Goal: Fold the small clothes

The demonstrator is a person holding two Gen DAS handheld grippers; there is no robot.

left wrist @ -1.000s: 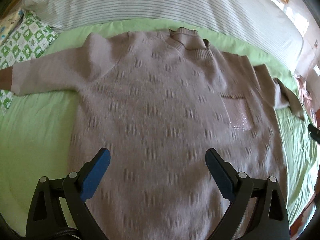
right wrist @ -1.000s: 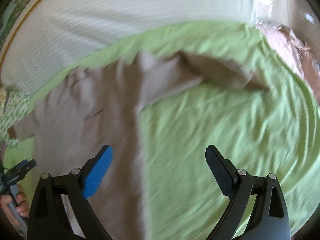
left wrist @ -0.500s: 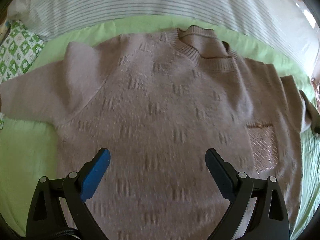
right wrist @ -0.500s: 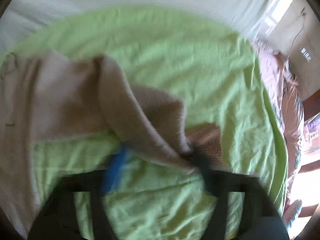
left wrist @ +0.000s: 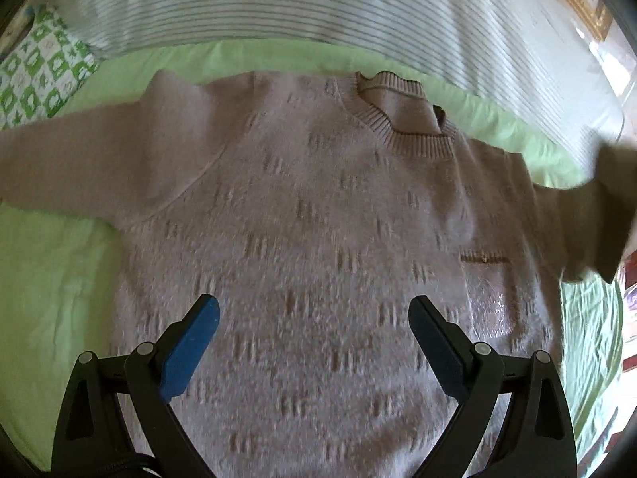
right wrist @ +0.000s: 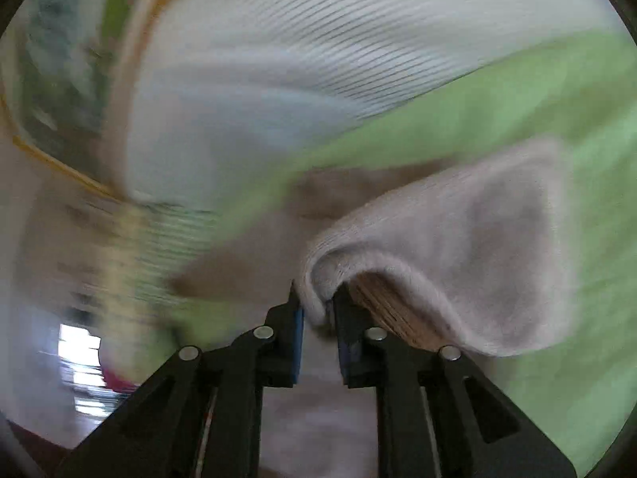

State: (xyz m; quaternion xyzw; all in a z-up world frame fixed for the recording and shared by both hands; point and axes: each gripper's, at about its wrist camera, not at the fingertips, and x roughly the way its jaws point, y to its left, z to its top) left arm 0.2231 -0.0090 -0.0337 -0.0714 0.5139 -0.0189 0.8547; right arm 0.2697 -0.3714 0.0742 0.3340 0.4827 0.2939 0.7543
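Note:
A mauve knitted sweater (left wrist: 318, 219) lies flat, front up, on a green bed sheet (left wrist: 51, 279), collar at the far side and a small chest pocket (left wrist: 485, 290) on the right. My left gripper (left wrist: 314, 318) hovers open and empty above the sweater's lower body. My right gripper (right wrist: 318, 306) is shut on the cuff end of the sweater's right sleeve (right wrist: 458, 247), which is lifted off the bed. The raised sleeve also shows in the left wrist view (left wrist: 597, 215) at the right edge.
A white striped duvet (left wrist: 338, 4) lies beyond the sweater. A green and white patterned pillow (left wrist: 36, 75) sits at the far left. The bed's edge runs along the right (left wrist: 609, 358). The right wrist view is motion-blurred.
My right gripper closed on the right sleeve's end and lifted it off the sheet. My left gripper stayed open and shifted slightly over the sweater's body.

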